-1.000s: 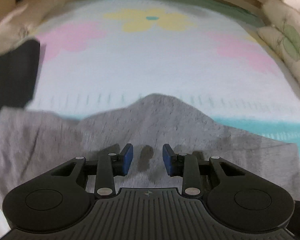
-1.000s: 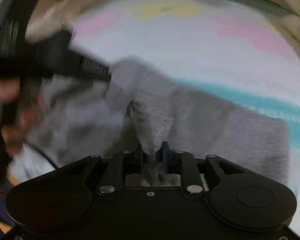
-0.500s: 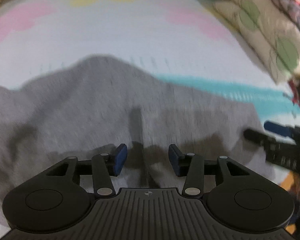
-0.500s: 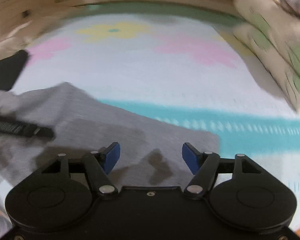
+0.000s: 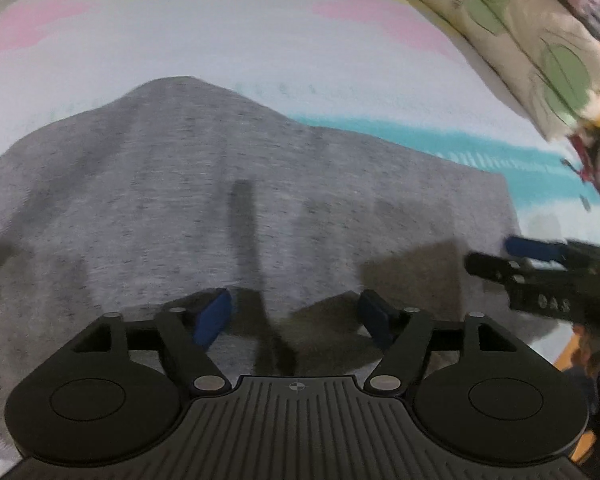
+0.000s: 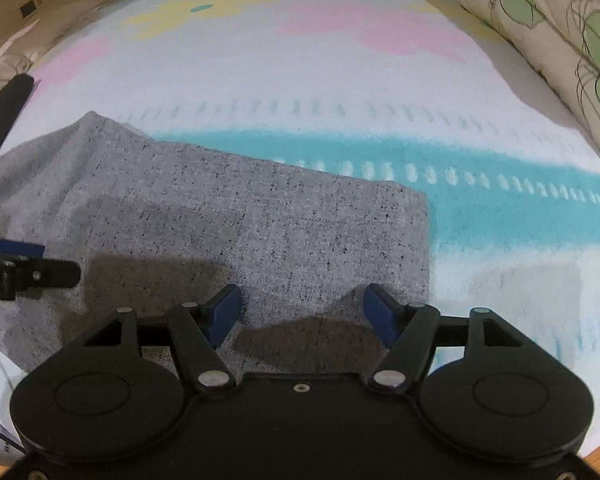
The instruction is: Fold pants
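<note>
Right wrist view is showing the right gripper (image 6: 301, 312) hanging with its blue pads spread wide and nothing between them, where a second ago those pads were pinched on a peak of grey cloth. That pinch is gone, so the gripper is no longer carrying fabric. The pants (image 6: 236, 220) are lying just ahead of and beneath its fingers on the flowered blanket (image 6: 319, 80), looking like a doubled panel with one squared corner ahead and to the right of the gripper. I judge this to mean one fold has just been laid down and released, and a fresh grasp is being lined up for the next one.

From the left wrist camera, the left gripper (image 5: 294, 314) is also standing wide, empty, slightly wider than a second ago, hovering close over the grey pants (image 5: 220, 200), with the other tool's tip showing off to its right.

The long axis of the garment is running crosswise to both grippers, left to right. Its squared end is pointing right, toward the pillows (image 6: 555, 36); a rounded hump is rising on the far edge, ahead-left of the right gripper. Which end is the waistband I cannot tell.
</note>
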Motion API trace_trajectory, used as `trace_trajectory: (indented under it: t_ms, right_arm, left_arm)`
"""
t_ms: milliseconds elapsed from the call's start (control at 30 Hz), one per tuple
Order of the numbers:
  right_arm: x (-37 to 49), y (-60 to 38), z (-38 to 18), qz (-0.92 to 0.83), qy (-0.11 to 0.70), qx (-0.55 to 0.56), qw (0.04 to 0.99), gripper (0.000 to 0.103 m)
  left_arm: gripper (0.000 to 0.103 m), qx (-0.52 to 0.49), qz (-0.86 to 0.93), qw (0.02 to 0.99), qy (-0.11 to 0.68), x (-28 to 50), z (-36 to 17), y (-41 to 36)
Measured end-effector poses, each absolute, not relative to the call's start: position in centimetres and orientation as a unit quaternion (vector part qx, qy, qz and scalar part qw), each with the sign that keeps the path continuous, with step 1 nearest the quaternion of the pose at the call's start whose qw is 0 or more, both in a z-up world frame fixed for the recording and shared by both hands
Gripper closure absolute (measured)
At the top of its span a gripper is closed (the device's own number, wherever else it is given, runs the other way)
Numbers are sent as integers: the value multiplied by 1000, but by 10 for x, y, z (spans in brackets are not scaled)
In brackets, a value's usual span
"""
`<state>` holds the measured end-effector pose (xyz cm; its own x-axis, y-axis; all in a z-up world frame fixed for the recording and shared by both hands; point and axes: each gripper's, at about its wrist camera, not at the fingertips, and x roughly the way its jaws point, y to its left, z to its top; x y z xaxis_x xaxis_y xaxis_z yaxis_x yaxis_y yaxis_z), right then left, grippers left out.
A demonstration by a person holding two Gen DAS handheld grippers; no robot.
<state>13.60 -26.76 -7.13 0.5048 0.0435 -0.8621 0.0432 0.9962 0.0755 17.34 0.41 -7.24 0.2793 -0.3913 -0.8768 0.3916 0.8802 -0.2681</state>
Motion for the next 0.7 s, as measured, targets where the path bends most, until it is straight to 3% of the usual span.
trace_trajectory:
  t_ms: [167, 233, 267, 300, 567, 633, 700]
  right_arm:
    - [144, -269, -73, 1, 495, 55, 867, 31]
    - [144, -270, -73, 1, 494, 57, 868, 31]
    - [143, -271, -73, 2, 493, 57, 868, 31]
    - [142, -272, -72, 2, 492, 59, 869, 31]
    - [129, -308, -45, -35, 446, 124, 886, 32]
    - [128, -324, -39, -54, 435, 156, 885, 32]
    - [132, -331, -38, -67, 432, 173, 883, 32]
  left_arm:
    - [35, -19, -291, 779, 554, 173, -73, -11]
    - [61, -14, -267, 792, 550, 174, -74, -11]
    - [82, -9, -254, 799, 544, 174, -73, -10]
    - [85, -7, -253, 803, 539, 174, -71, -7]
    - [88, 26, -272, 848, 453, 151, -26, 3]
    - [85, 28, -264, 841, 472, 156, -36, 5]
    - [75, 35, -238, 823, 514, 166, -57, 3]
